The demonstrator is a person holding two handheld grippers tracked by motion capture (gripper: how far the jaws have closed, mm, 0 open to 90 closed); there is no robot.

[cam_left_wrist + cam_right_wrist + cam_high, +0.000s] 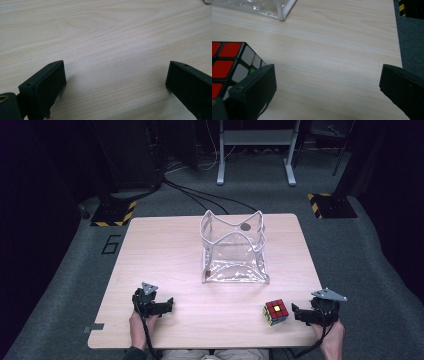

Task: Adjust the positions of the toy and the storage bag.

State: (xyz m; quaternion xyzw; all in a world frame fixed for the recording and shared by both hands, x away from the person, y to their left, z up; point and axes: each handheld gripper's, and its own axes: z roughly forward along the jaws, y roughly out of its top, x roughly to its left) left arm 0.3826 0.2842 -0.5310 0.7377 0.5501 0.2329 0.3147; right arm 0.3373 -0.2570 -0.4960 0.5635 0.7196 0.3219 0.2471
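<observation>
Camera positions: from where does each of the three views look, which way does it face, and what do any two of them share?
High view: above the person's side, facing forward and down on the table; both hands, left claw and right claw show.
Left gripper view: rides the left claw, looking along its open jaws at bare wood.
Right gripper view: rides the right claw, jaws open, facing the table's edge.
Shared: puzzle cube and clear bag, high and right gripper views.
</observation>
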